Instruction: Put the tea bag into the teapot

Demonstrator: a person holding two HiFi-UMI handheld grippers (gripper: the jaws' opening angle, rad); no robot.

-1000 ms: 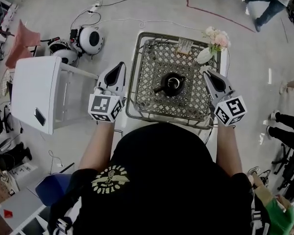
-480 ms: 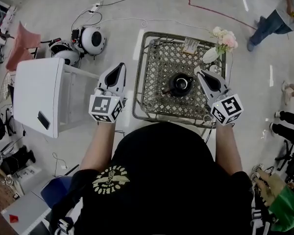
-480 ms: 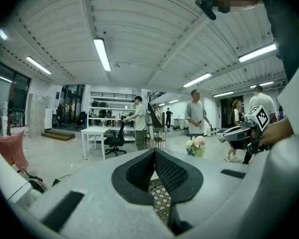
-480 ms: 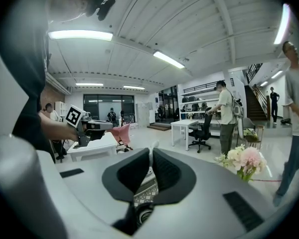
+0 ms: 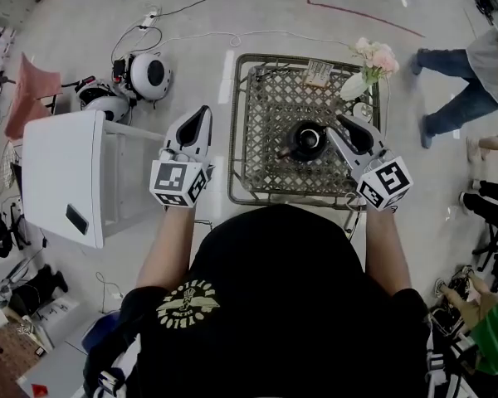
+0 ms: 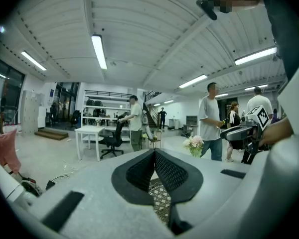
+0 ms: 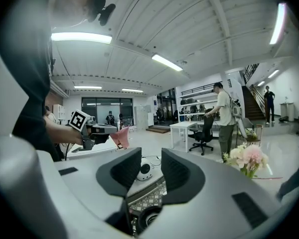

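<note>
Teapot [image 5: 305, 141] — black, lidless, at the middle of the lattice worktop [image 5: 261, 131]. A pale patch shows in its mouth; I cannot tell whether it is the tea bag.
Right claw [image 5: 339, 126] — just beside the teapot; jaws have just been opening, now apart, nothing between them.
Left claw [image 5: 203, 111] — off the worktop's left edge; jaws together, empty.

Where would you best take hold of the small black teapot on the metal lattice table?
Probably the round body of the black teapot, approached level from the right: its spout juts left and no handle shows from above.
</note>
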